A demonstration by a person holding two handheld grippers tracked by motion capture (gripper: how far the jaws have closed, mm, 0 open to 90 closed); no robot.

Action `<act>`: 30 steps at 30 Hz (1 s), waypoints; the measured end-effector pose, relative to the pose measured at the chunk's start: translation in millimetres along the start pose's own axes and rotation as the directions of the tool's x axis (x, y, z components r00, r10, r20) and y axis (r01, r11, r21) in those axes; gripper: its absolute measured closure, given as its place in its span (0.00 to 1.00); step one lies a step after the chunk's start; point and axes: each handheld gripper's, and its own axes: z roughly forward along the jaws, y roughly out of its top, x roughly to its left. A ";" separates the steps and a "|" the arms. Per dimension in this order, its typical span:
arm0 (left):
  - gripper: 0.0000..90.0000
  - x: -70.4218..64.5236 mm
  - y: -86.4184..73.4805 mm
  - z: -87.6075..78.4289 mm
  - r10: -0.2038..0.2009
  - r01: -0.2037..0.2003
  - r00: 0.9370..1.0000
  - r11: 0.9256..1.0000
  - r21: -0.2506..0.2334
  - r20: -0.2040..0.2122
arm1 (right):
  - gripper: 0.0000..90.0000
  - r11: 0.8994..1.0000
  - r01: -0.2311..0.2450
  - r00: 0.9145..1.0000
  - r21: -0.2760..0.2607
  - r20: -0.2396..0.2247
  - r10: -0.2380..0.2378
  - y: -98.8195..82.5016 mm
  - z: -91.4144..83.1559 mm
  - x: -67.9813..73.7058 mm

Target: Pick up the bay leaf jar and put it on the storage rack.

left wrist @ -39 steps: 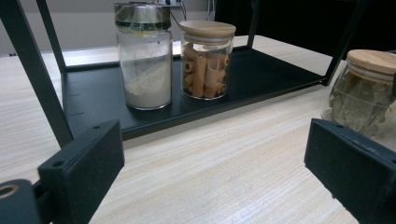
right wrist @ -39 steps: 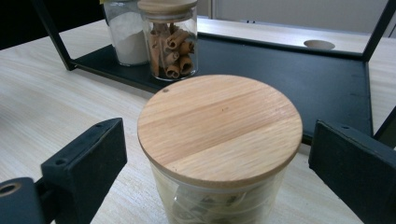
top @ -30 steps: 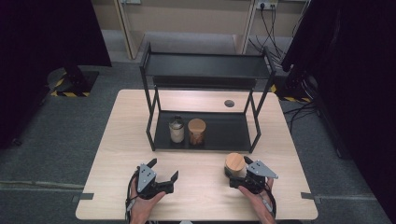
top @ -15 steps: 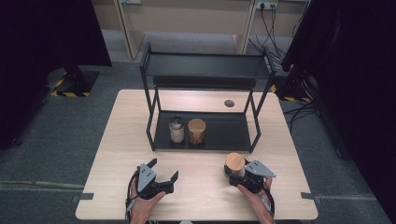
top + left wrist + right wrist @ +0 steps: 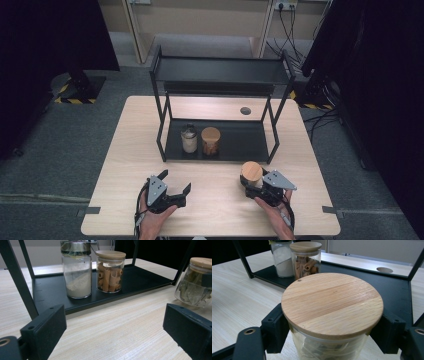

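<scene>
Right gripper view: leaf jar (image 5: 332, 315) upright, wooden lid up, clamped by right gripper (image 5: 329, 327); left gripper (image 5: 176, 192) open.

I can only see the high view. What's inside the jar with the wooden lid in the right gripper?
Observer: Dried green leaves fill that round glass jar with the wooden lid; the left gripper view shows them.
Operator: Is it really squeezed tight?
Observer: Yes. On the right gripper, the black fingers press the glass from both sides, just under the lid.
Operator: What's in the jars on the shelf?
Observer: On the black metal shelf, the metal-lidded glass jar holds white powder, and the smaller wooden-lidded glass jar holds short brown tubes, like pasta.
</scene>
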 end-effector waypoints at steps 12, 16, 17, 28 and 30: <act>0.05 0.1 -0.1 0.4 0.001 -0.001 1.000 1.000 0.002 -0.001 | 0.28 1.000 -0.005 1.000 -0.008 -0.021 0.005 7.8 -0.6 -1.8; 0.05 0.1 -0.1 0.1 0.002 -0.002 1.000 1.000 0.000 -0.001 | 0.28 1.000 0.000 1.000 -0.010 -0.030 0.000 12.3 0.7 -2.2; 0.05 0.1 -0.1 0.1 0.002 -0.002 1.000 1.000 0.000 -0.001 | 0.28 1.000 0.001 1.000 -0.009 -0.030 -0.001 13.4 1.1 -2.0; 0.05 0.2 -0.3 0.7 0.001 -0.001 1.000 1.000 0.003 -0.001 | 0.28 1.000 0.016 0.999 0.005 -0.050 -0.016 25.4 5.9 -3.3; 0.05 0.1 -0.3 0.7 0.002 -0.002 1.000 1.000 0.003 0.000 | 0.28 1.000 0.018 0.998 0.006 -0.052 -0.018 27.4 7.0 -3.7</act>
